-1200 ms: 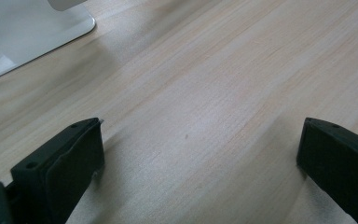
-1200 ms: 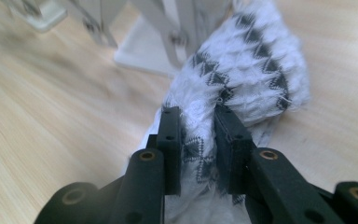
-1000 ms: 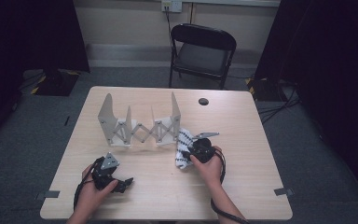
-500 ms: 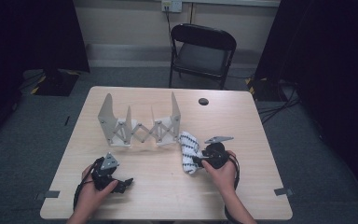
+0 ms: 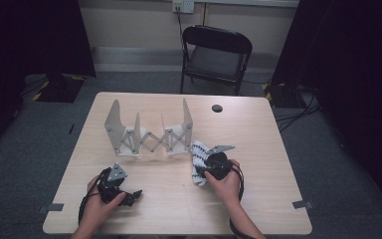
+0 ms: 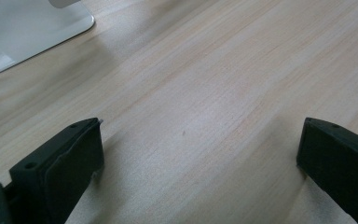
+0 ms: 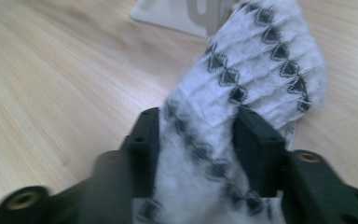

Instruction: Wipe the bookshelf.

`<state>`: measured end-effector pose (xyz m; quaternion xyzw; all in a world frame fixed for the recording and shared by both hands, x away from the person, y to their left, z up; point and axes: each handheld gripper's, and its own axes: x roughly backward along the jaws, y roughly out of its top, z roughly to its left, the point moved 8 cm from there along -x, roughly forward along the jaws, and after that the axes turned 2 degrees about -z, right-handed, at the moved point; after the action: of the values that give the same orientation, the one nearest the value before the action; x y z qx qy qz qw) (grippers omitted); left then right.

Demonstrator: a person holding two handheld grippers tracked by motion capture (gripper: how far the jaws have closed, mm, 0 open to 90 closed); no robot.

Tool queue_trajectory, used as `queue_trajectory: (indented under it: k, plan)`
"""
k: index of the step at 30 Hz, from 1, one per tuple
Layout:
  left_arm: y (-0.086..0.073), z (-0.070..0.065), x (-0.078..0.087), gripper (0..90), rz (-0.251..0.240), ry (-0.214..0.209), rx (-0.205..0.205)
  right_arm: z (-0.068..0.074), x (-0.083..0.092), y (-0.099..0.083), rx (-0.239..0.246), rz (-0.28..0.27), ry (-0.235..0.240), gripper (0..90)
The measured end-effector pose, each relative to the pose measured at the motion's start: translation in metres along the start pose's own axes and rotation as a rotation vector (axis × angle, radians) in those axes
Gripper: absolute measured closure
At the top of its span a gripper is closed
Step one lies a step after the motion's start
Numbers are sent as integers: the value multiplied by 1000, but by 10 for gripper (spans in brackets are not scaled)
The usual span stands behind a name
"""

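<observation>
The right claw (image 7: 196, 135) covers the near end of the sock (image 7: 256, 70), and that picture is blurry. The white rack (image 6: 23, 28) is cut off at eleven o'clock.

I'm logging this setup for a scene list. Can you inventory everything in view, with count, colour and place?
sock: 1, white with black diamond pattern, on the table right of centre, between the right gripper's jaws
rack: 1, pale grey, folding scissor type, upright at the table's middle
table: 1, light wood, centre of the room
disc: 1, small and dark, on the table's far side
chair: 1, black, folding, behind the table
tape marks: 2, grey, at the table's near corners
left gripper: 1, black, jaws wide apart over bare wood near the table's front left
right gripper: 1, black, jaws just closing, pressed on the sock
hands: 2, one on each gripper
</observation>
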<state>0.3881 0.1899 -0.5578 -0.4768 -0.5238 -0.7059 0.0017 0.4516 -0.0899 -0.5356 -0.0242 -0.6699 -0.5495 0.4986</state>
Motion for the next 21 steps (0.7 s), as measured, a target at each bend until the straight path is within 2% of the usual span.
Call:
queue_trajectory:
  k: [4, 7, 11, 15, 17, 18, 19, 20, 21]
  plan:
    - [0, 0, 0, 0, 1, -2, 0, 7, -2, -2, 20, -7, 5, 683]
    - [0, 0, 0, 1, 0, -3, -2, 8, -1, -2, 2, 2, 17, 747]
    - [0, -1, 0, 1, -1, -3, -2, 9, 2, -6, -27, -9, 41, 773]
    - [0, 0, 0, 0, 3, -4, -4, 11, 7, -12, -28, -18, 51, 768]
    - [1, 0, -1, 0, 3, -3, -3, 12, 11, -16, -18, -24, 46, 723]
    - [1, 0, -1, 0, 3, -3, -3, 12, 14, -17, -21, -30, 31, 656]
    - [1, 0, -1, 0, 3, -3, -3, 12, 14, -17, -21, -30, 31, 656]
    - [0, 0, 0, 0, 3, 0, -4, 9, 19, -16, -32, -49, -2, 514]
    - [0, -1, -1, 0, 2, 0, 0, 6, 22, -13, -30, -62, -18, 470]
